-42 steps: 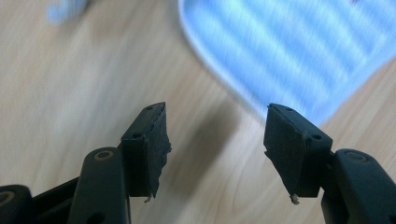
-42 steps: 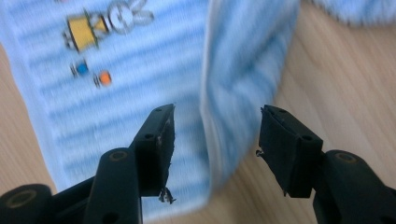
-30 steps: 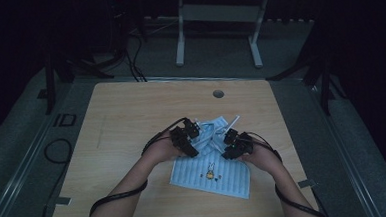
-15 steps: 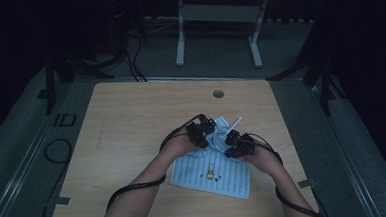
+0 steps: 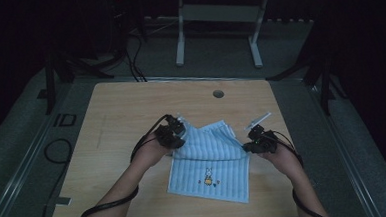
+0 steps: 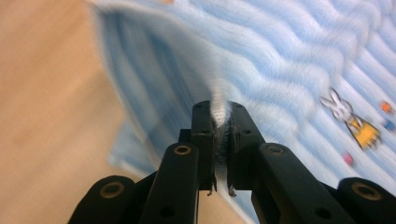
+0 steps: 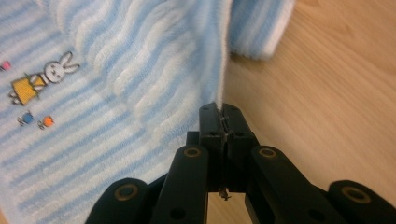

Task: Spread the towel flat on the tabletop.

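A light blue striped towel (image 5: pixel 208 157) with a small rabbit print (image 5: pixel 208 176) lies on the wooden table (image 5: pixel 126 112), its far part lifted and folded over. My left gripper (image 5: pixel 174 132) holds the far left corner. In the left gripper view its jaws (image 6: pixel 219 109) have just been closing and now pinch a fold of the towel (image 6: pixel 280 60). My right gripper (image 5: pixel 257 141) is at the towel's right edge. In the right gripper view it (image 7: pixel 222 112) is shut on the thin edge of the towel (image 7: pixel 140 70), beside the rabbit print (image 7: pixel 44 77).
A round hole (image 5: pixel 218 93) sits in the table near its far edge. Bare wood stretches to the left of the towel and behind it. Beyond the table stand a white frame (image 5: pixel 217 32) and floor cables (image 5: pixel 128 57).
The two grippers were close together over the bunched far part of the towel. They have drawn apart, left one leftward and right one rightward, and the towel is stretched out between them.
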A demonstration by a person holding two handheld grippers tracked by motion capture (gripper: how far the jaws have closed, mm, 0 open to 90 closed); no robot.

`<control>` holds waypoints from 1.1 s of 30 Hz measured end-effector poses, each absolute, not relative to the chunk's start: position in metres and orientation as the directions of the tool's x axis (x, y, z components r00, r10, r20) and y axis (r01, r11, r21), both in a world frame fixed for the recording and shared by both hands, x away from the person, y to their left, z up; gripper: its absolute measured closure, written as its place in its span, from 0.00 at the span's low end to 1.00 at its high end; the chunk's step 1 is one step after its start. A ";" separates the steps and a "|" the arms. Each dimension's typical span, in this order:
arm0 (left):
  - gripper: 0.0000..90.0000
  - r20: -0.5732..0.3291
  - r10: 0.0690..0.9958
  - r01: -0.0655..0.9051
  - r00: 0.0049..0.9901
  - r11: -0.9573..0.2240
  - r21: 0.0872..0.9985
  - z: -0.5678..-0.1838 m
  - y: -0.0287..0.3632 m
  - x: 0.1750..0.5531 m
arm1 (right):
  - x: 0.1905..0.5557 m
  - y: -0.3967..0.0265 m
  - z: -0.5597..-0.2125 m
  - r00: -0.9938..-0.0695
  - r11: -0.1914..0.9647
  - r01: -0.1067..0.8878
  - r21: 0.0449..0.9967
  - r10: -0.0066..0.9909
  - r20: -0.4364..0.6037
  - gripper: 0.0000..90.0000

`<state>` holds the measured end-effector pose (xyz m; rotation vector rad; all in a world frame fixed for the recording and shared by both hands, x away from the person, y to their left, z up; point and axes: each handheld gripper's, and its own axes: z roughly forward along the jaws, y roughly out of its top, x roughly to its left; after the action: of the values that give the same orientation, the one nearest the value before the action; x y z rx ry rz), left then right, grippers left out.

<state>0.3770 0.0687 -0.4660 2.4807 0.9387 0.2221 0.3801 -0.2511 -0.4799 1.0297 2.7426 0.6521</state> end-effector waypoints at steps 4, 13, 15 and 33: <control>0.90 -0.091 0.653 0.608 0.752 -0.632 0.481 -0.481 0.085 0.355 | 0.371 -0.252 -0.484 -0.766 0.668 0.593 0.450 0.640 0.061 0.98; 0.85 -0.138 0.656 0.632 0.743 -0.618 0.467 -0.511 0.104 0.324 | 0.345 -0.242 -0.510 -0.779 0.697 0.597 0.397 0.622 0.077 0.97; 0.84 -0.155 0.666 0.647 0.730 -0.600 0.470 -0.514 0.109 0.322 | 0.342 -0.243 -0.516 -0.775 0.696 0.604 0.388 0.626 0.084 0.96; 0.83 -0.117 0.518 0.505 0.848 -0.718 0.479 -0.511 0.090 0.262 | 0.288 -0.223 -0.512 -0.837 0.763 0.523 0.380 0.545 0.059 0.82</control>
<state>0.2623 0.0902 -0.5106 2.5178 0.7492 0.0345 0.2878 -0.2230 -0.5122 0.8784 2.8971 0.5997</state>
